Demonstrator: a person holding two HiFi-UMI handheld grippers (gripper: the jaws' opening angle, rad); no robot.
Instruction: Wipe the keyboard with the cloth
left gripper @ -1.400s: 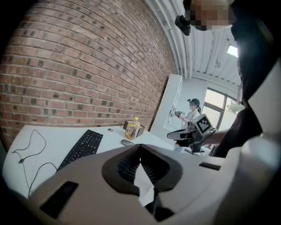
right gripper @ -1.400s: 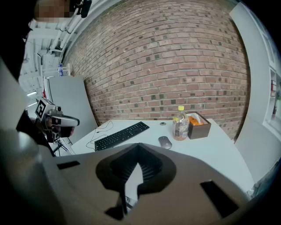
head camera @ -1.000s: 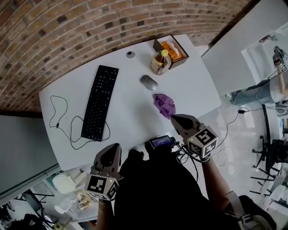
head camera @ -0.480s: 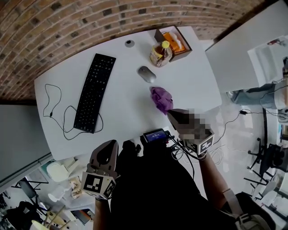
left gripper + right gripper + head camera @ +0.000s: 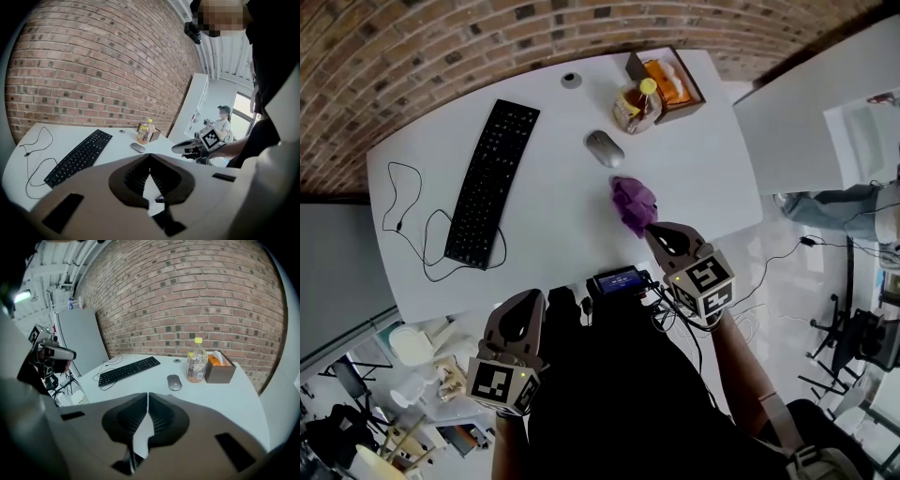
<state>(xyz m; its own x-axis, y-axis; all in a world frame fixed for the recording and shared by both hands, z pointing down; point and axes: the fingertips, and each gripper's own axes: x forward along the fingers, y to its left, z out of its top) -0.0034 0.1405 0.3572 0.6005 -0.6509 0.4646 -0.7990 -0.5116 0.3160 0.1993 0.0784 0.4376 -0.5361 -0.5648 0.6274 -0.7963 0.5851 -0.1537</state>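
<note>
The black keyboard [image 5: 487, 183] lies slantwise on the left of the white table [image 5: 553, 239]. It also shows in the left gripper view as the keyboard [image 5: 77, 157] and in the right gripper view as the keyboard [image 5: 129, 370]. A crumpled purple cloth [image 5: 633, 203] lies near the table's front right. My right gripper [image 5: 655, 232] hangs just short of the cloth, shut and empty. My left gripper [image 5: 529, 297] is off the table's front edge, shut with nothing in it. The cloth is hidden in both gripper views.
A grey mouse [image 5: 604, 148] lies between keyboard and cloth. A bottle [image 5: 637, 105] and a brown tissue box [image 5: 670, 80] stand at the far right. The keyboard's cable [image 5: 403, 225] loops at the left. A small screen device [image 5: 619, 281] sits at my chest.
My right gripper has sunk lower beside the cloth. My left gripper has shifted a little. Both stay shut, and the cloth and keyboard lie as before.
</note>
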